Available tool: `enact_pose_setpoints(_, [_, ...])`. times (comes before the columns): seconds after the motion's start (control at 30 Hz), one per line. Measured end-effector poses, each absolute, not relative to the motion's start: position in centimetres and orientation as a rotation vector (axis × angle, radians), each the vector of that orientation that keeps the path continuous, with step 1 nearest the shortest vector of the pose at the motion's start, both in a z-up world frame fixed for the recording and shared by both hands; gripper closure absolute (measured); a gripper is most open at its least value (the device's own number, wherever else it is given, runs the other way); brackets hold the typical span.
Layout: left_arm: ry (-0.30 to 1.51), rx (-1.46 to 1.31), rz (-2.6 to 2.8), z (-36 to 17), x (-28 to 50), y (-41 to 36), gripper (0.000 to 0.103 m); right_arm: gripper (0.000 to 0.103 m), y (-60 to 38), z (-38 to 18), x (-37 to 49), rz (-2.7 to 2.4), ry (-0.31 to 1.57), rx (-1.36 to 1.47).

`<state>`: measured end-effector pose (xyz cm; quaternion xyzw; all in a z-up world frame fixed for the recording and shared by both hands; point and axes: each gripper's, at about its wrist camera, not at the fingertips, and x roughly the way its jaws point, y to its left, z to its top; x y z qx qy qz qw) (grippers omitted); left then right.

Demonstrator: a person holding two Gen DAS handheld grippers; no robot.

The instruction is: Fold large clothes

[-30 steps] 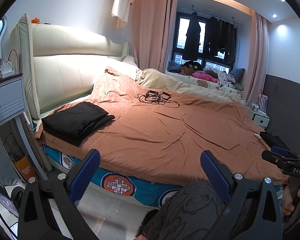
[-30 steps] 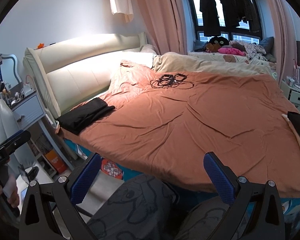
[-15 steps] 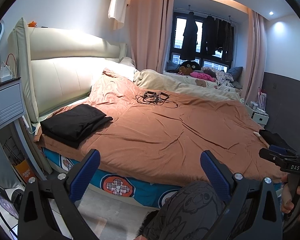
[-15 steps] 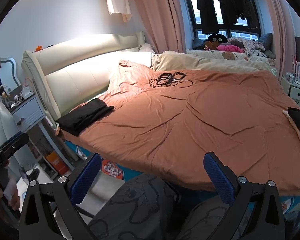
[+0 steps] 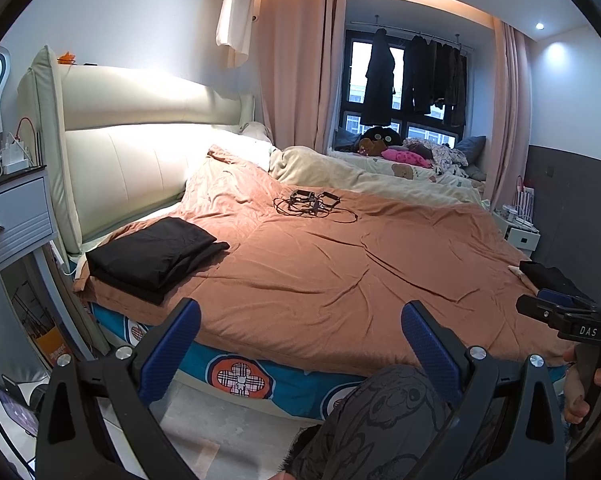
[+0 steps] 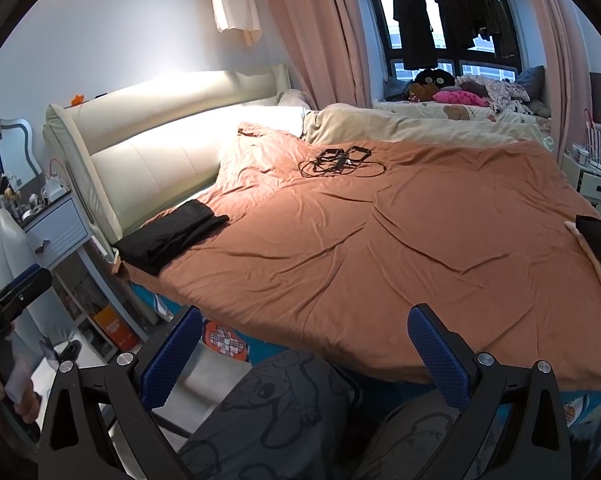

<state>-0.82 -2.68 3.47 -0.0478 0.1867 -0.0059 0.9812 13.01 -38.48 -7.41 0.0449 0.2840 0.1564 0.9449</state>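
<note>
The left hand-held gripper (image 5: 300,344) and the right hand-held gripper (image 6: 304,348) both hang with blue-padded fingers spread wide and empty, held over the person's grey printed trouser knees (image 5: 380,420). Over the last second the view has only tilted slightly; neither has gone toward cloth, so folding seems paused between garments. A folded black garment (image 5: 152,252) lies on the near left corner of the bed, beside the cream padded headboard (image 5: 140,148). Another dark garment (image 5: 548,276) sits at the bed's right edge, probably next to fold. The rumpled orange-brown bedspread (image 5: 340,264) carries a black tangle of cables (image 5: 312,204). Dark coats (image 5: 416,76) hang at the window between pink curtains (image 5: 296,64).
</note>
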Motion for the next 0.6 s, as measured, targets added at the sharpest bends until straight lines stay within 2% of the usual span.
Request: enact_pose_setpoints(0.6, [0.362,-0.082,-0.017,3.9,-2.1,-2.8,0.001,0.000,-38.2,-6.1,12.0,0.314,0.561,0.091])
